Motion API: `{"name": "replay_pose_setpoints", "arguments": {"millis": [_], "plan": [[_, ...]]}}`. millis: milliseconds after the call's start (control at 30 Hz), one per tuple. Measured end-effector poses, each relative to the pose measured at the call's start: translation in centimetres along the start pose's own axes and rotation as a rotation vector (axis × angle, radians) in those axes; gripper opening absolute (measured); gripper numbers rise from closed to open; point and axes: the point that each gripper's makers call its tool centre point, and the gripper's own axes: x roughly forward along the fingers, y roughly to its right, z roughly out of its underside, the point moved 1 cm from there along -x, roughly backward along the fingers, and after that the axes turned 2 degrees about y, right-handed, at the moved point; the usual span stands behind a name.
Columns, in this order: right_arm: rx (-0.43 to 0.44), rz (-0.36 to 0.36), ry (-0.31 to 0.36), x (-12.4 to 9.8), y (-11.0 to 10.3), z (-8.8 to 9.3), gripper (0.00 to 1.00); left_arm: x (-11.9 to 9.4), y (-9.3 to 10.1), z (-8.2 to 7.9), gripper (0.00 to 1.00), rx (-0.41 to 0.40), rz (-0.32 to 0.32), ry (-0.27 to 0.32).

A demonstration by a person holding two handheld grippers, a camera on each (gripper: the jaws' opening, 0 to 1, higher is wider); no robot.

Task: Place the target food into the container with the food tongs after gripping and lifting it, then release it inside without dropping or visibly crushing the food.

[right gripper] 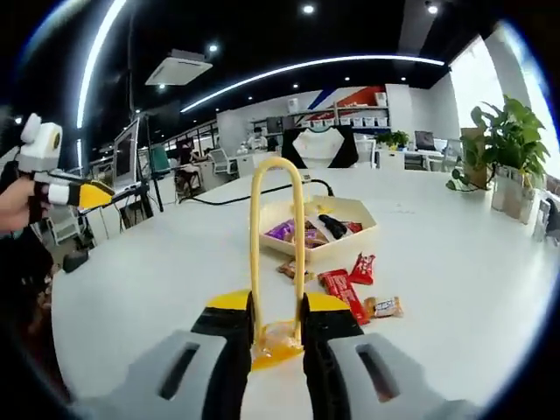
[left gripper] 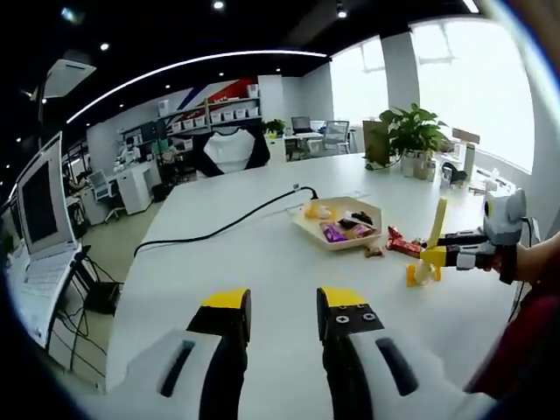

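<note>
Yellow-tipped, the left tool (left gripper: 284,319) hangs open and empty over the white bench (left gripper: 236,254), the snack tray (left gripper: 343,223) well ahead. Right gripper view: the right tool (right gripper: 276,319) clamps yellow food tongs (right gripper: 276,254) upright; wrapped snacks (right gripper: 343,287) lie beside the tray (right gripper: 317,229), so squeeze gently.

Left gripper (left gripper: 284,317): two black jaws capped in yellow, pale grey housings behind with dark slots, two small screws on one jaw. Right gripper (right gripper: 276,322): same black-and-yellow jaws, same grey shells. At the left view's edge, a dark red sleeve (left gripper: 525,337).
</note>
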Motion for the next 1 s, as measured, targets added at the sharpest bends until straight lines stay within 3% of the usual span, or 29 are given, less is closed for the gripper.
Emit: {"name": "replay_pose_setpoints", "arguments": {"millis": [233, 267, 467, 800, 1000], "plan": [[-0.034, -0.011, 0.039, -0.1, 0.7, -2.8, 0.16, -0.1, -0.4, 0.9, 0.31, -0.019, -0.003, -0.015], [-0.084, 0.009, 0.071, -0.1, 1.2, -4.0, 0.17, -0.2, -0.5, 1.0, 0.31, -0.020, -0.006, -0.015], [-0.100, -0.014, 0.117, 0.6, 2.4, -8.0, 0.17, -0.7, -0.7, 1.5, 0.31, -0.042, -0.015, -0.013], [-0.099, 0.009, 0.237, 3.6, 5.2, -15.6, 0.17, -2.6, -1.9, 2.2, 0.30, -0.062, -0.068, -0.013], [-0.101, 0.009, 0.281, 6.3, 6.3, -18.9, 0.17, -4.8, -3.1, 3.2, 0.29, -0.087, -0.127, -0.021]]}}
